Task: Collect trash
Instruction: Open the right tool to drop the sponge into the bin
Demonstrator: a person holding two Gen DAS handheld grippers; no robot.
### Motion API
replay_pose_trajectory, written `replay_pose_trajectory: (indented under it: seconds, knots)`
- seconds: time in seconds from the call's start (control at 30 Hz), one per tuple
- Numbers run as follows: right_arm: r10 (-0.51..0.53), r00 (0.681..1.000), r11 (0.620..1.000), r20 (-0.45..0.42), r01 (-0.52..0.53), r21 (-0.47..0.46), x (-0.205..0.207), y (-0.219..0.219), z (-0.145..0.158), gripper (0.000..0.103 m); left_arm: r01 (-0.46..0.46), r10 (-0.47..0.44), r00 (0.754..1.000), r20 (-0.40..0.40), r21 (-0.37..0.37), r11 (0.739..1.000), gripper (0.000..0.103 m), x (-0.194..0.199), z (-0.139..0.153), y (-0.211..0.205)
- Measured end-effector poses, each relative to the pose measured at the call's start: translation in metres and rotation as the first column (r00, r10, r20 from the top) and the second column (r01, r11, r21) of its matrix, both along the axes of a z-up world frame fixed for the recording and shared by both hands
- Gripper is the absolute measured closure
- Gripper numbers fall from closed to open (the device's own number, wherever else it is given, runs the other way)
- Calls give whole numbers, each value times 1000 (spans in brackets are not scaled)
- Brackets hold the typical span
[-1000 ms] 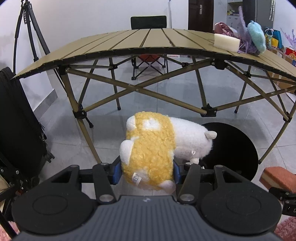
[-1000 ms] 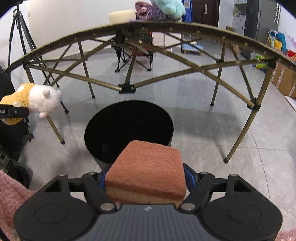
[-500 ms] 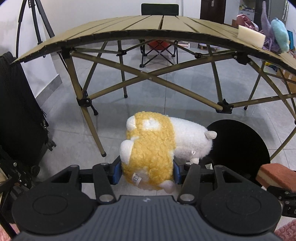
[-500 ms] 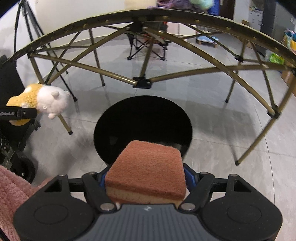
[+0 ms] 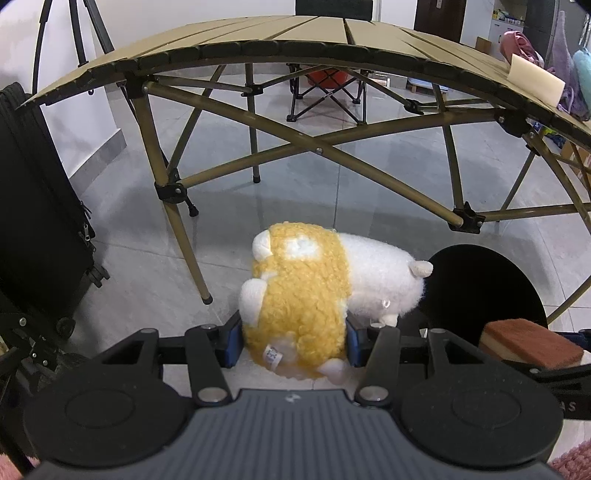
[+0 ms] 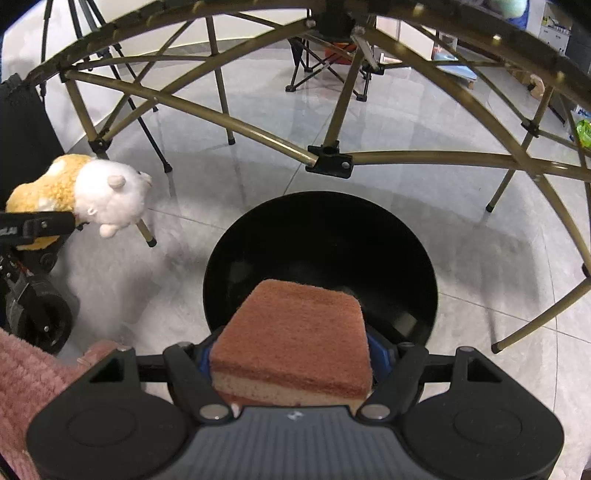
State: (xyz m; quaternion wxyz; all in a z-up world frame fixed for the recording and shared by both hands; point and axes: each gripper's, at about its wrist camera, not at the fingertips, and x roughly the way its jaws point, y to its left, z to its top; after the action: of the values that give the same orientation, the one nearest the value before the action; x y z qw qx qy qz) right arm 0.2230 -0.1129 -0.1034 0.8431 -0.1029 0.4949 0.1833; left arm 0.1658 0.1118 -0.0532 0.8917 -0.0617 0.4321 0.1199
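Olive-tan slats and crossed metal legs of a folding camp table (image 5: 321, 33) arch over the whole scene, standing on a glossy grey tile floor (image 6: 424, 155). At far left of the left wrist view a black suitcase (image 5: 33, 221) stands upright beside the table's leg. On the floor under the table's near edge sits a round black trash bin (image 6: 321, 236), its mouth open upward.

Next in size is a yellow-and-white plush hamster (image 5: 314, 295), clenched at its yellow rear between the blue pads of the left gripper (image 5: 293, 339); its white head points toward the bin, and the toy hangs in the air left of the bin's rim, not over the opening.

The right gripper (image 6: 291, 358) is clamped on a rust-brown scouring sponge (image 6: 295, 328) with a pale foam layer beneath, held flat, its front edge reaching over the bin's near rim.

On the tabletop's far right corner lie a cream foam block (image 5: 535, 81) and some purple and teal plush items (image 5: 576, 66), partly cut off by the frame edge.
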Motion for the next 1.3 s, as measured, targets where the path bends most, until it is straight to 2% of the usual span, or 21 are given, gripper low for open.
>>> replay_pose_trajectory:
  seconds: [0.3, 0.53, 0.73, 0.77, 0.87, 1.3]
  knots:
    - [-63, 996, 998, -56, 64, 20, 29, 7, -15, 29, 3, -3, 1000, -21, -6, 1000, 51, 9, -4, 0]
    - [-103, 994, 994, -48, 105, 37, 45, 10, -14, 29, -20, 20, 999, -27, -6, 1000, 51, 15, -7, 5]
    - [-120, 989, 991, -81, 124, 47, 53, 9, -20, 28, -30, 30, 999, -17, 0, 1000, 51, 24, -7, 4]
    - [-125, 988, 991, -86, 129, 46, 54, 10, -21, 27, -31, 31, 999, -14, 0, 1000, 51, 26, -7, 4]
    - [-149, 984, 987, -101, 153, 40, 58, 8, -25, 0, -33, 33, 999, -7, 6, 999, 51, 32, -8, 2]
    - [-164, 984, 986, -75, 166, 12, 55, -1, -24, 0, -8, 8, 1000, -8, -7, 1000, 51, 25, -7, 0]
